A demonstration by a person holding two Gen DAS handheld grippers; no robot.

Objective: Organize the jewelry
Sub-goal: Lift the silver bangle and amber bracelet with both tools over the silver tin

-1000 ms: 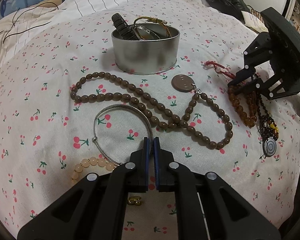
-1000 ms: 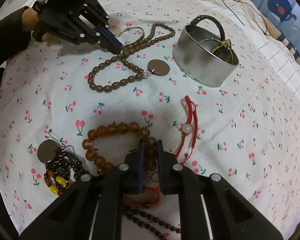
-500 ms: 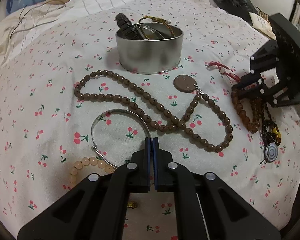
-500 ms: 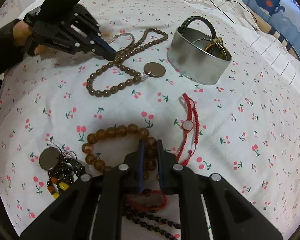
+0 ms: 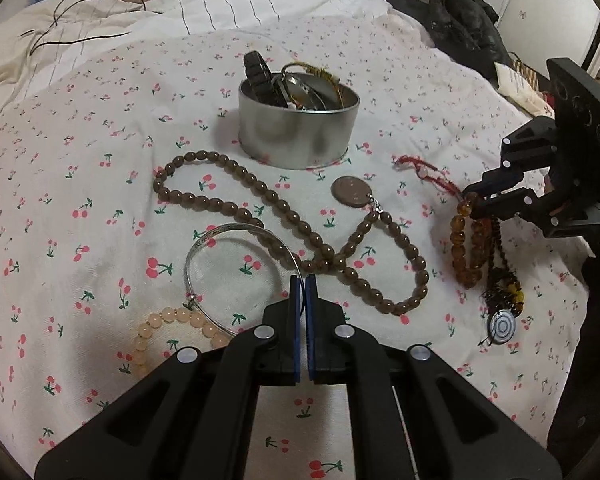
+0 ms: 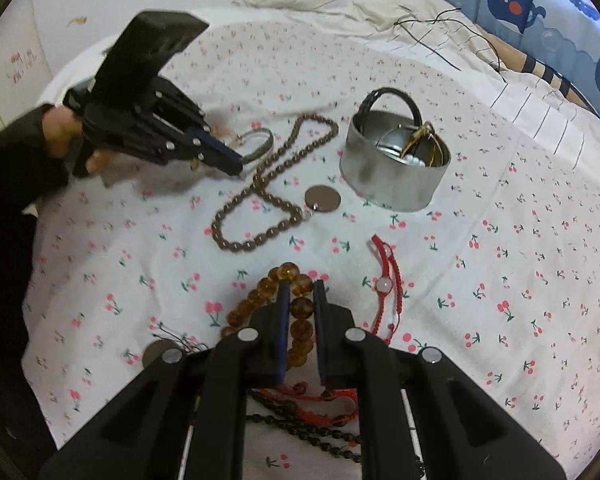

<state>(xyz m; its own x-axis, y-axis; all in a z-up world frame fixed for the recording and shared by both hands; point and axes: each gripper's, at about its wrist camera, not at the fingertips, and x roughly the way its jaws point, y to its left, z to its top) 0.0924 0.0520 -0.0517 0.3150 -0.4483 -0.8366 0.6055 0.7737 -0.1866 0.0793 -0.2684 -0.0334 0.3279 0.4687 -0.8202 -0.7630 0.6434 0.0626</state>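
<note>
A round metal tin (image 5: 298,128) (image 6: 394,178) holding several jewelry pieces stands on the cherry-print bedspread. My left gripper (image 5: 303,280) (image 6: 236,166) is shut on the rim of a silver bangle (image 5: 236,236) (image 6: 256,144) and holds it tilted above the cloth. My right gripper (image 6: 300,288) (image 5: 470,200) is shut on an amber bead bracelet (image 6: 296,312) (image 5: 466,248), lifted at one end. A long brown bead necklace with a round pendant (image 5: 284,216) (image 6: 276,196) lies between them.
A red cord bracelet (image 6: 386,284) (image 5: 424,172), a pale peach bead bracelet (image 5: 172,328), and dark beaded strands with a round disc charm (image 5: 502,326) lie on the cloth. Rumpled bedding and a black cable (image 5: 80,36) lie behind.
Both grippers rose, so the bed looks farther away. The left lifts the silver bangle's near rim; the right has pulled the amber bracelet up.
</note>
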